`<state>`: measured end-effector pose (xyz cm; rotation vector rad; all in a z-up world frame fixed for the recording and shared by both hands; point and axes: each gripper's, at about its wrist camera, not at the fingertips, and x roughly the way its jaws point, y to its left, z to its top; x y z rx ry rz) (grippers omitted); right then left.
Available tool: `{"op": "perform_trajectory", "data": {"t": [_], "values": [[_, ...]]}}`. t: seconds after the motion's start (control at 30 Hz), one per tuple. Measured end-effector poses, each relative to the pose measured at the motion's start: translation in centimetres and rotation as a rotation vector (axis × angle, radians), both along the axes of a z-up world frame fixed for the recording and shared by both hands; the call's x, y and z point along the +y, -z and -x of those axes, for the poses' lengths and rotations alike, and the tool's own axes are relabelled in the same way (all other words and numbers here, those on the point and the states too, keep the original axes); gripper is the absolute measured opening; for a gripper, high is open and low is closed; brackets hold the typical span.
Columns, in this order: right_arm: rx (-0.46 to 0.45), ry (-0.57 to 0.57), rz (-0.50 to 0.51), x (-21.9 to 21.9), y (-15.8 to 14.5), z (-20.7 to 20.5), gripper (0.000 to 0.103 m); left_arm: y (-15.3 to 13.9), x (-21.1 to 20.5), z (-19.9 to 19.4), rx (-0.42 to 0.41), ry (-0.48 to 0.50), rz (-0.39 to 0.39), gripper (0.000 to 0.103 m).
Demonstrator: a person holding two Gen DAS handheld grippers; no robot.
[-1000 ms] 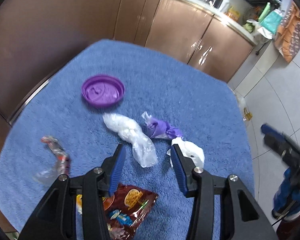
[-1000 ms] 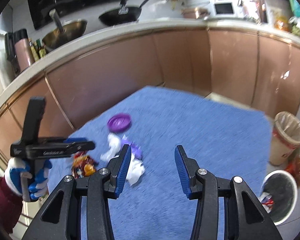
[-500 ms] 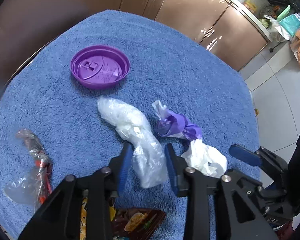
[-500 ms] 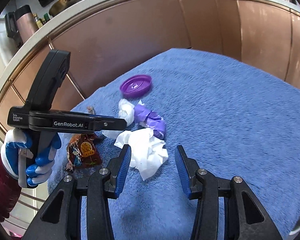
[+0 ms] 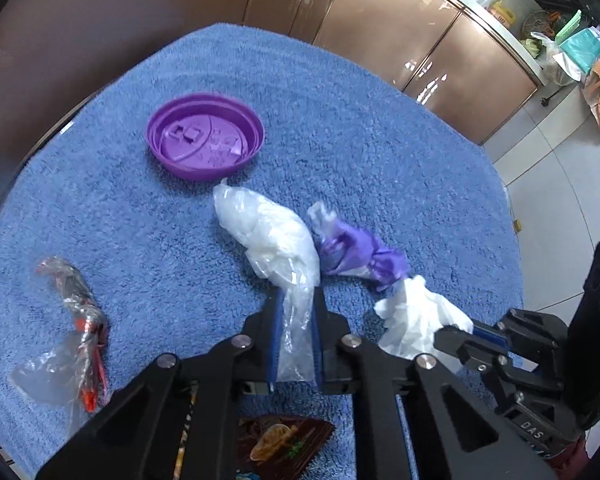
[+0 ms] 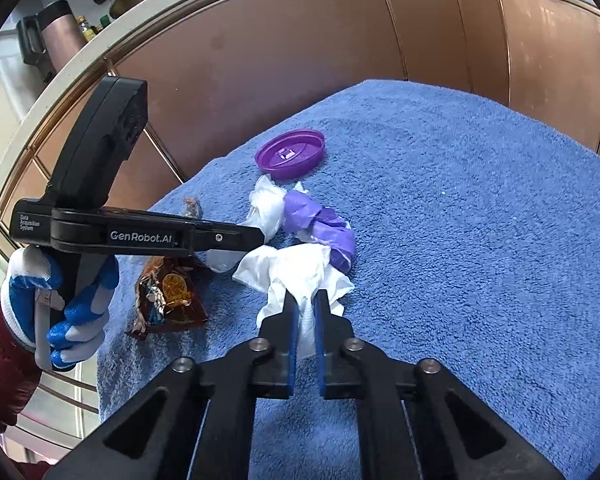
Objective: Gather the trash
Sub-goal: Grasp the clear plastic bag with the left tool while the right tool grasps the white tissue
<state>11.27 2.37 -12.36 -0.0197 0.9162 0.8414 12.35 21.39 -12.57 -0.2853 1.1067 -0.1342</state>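
We have the left hand-held gripper (image 5: 295, 322) clamped on the clear plastic bag (image 5: 274, 240), and the right hand-held gripper (image 6: 305, 316) clamped on the white crumpled tissue (image 6: 300, 268). Both lie on the blue-towelled surface (image 6: 480, 240) (a purple wrapper (image 5: 360, 256) sits between them, a purple lid (image 5: 206, 136) beyond).

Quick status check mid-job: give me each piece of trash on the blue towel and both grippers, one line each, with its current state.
left gripper: shut on clear plastic bag
right gripper: shut on white tissue
clear plastic bag: crumpled, lying on towel, near end pinched
white tissue: crumpled, on towel, near edge pinched
purple wrapper: twisted, loose, between bag and tissue
purple lid: lying flat, untouched
snack packet: lying flat, loose
clear red-striped wrapper: crumpled, loose
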Motion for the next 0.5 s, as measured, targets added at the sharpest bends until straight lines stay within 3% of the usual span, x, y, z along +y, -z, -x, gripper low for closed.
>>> {"op": "perform_trajectory", "data": {"t": [0.23, 0.5], "values": [[-0.07, 0.011, -0.017, -1.9, -3.1, 2.2, 0.005, -3.2, 0.0, 1.4, -0.067, -0.024, -0.011, 0.011], [-0.181, 0.081, -0.063, -6.2, -8.3, 5.1, 0.005, -9.7, -0.7, 4.6, -0.187, -0.027, -0.039, 0.011]]}}
